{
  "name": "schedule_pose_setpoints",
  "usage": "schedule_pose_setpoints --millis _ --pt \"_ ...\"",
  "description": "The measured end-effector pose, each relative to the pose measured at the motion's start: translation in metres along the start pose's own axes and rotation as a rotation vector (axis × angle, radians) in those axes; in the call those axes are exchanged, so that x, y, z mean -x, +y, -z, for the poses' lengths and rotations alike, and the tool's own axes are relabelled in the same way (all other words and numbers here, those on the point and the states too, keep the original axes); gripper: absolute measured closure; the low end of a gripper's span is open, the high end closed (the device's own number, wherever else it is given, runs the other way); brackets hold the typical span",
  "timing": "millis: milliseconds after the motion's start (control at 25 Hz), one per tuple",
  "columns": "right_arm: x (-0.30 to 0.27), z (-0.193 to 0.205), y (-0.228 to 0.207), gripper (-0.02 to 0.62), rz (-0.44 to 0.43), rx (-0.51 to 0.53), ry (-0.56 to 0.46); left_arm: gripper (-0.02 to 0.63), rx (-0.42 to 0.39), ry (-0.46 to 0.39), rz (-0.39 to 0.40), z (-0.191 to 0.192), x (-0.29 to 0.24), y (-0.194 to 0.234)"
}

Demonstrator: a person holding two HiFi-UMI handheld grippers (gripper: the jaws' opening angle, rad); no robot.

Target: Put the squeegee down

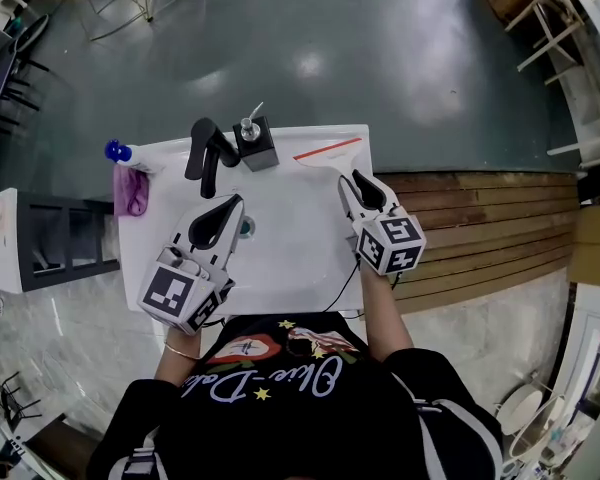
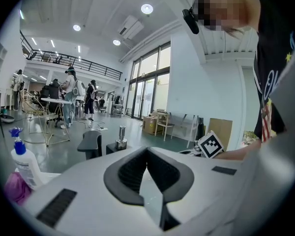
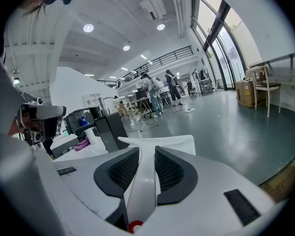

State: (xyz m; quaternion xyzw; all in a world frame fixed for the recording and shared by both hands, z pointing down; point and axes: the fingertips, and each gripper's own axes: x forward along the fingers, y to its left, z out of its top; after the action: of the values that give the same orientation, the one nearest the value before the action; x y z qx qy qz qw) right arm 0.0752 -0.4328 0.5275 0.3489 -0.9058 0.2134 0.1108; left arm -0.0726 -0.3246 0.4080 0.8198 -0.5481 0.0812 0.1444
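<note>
The squeegee has a white handle and a thin red blade. Its head is over the back right corner of the white sink; I cannot tell whether it touches the rim. My right gripper is shut on its handle, which runs between the pads in the right gripper view, out to the wide head. My left gripper hovers over the basin near the drain, with its fingertips together and nothing between them.
A black faucet and a black soap dispenser stand at the sink's back edge. A blue-capped bottle and a purple cloth sit at the left rim. Wooden decking lies to the right, and a dark shelf to the left.
</note>
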Motion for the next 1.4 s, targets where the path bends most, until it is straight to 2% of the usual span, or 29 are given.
schedule_pose_setpoints --millis 640,1400 --pt "-0.013 0.013 0.0 0.477 0.001 0.01 0.049 0.612 0.011 -0.001 -0.027 0.003 0.008 0.006" --pt "-0.02 0.021 0.0 0.477 0.02 0.07 0.093 0.612 0.017 -0.009 -0.05 0.003 0.016 0.013"
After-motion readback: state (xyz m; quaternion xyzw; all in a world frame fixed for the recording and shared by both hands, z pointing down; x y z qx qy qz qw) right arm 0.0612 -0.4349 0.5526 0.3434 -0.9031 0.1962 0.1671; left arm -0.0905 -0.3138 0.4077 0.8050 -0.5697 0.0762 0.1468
